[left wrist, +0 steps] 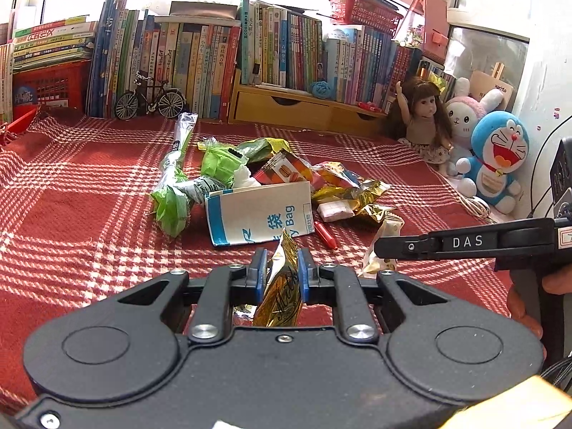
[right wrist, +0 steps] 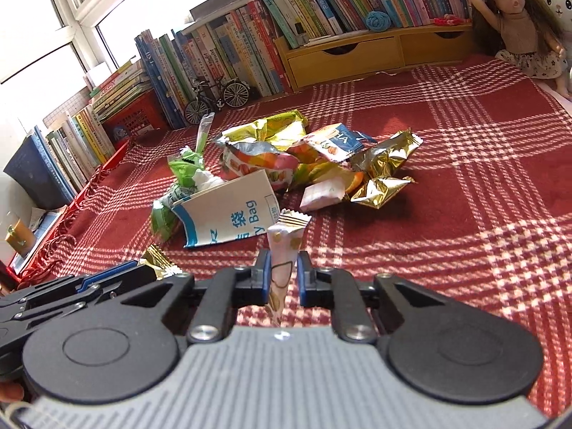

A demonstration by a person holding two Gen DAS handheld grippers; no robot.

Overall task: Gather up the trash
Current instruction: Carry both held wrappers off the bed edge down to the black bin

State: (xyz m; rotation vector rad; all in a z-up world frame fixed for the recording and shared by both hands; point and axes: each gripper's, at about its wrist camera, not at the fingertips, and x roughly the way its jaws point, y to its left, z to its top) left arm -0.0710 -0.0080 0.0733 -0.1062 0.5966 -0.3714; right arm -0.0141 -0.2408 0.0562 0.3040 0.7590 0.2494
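So the biggest thing in play was the white paper bag (left wrist: 262, 211) with blue print, lying on its side in the middle of the red plaid surface (left wrist: 89, 178), mouth facing away-left with a few wrappers already poking out of it. We figured it was light and only semi-stiff, so it would crumple or slide if shoved; the open rim looked like the sensible place to pinch it.

Around and behind it sat the trash pile: a green wrapper (left wrist: 171, 203) touching the bag's left side, an orange snack packet (right wrist: 257, 159) behind it, and crinkled gold foil (right wrist: 384, 175) just to the right. All of it looked weightless, slick and springy, the kind of stuff that pops out of a grip unless you catch a flat sealed edge.

The left tongs (left wrist: 281, 273) were nearly closed on a gold foil packet (left wrist: 282, 286), pinched around its middle and held upright above the cloth. The right tongs (right wrist: 282, 273) had their pads narrowed around a pale pink-and-gold candy wrapper (right wrist: 286, 250), also upright; the left pad was on it, but there seemed to be a sliver of gap on the right, so we couldn't swear the grip was firm.

Smallest bit: a little red tube-like thing (left wrist: 325, 234) just right of the bag; we couldn't tell what it was.

Hard to see: the inside of the bag, the lower ends of both held wrappers behind the tool bodies, and whatever was buried under the pile.
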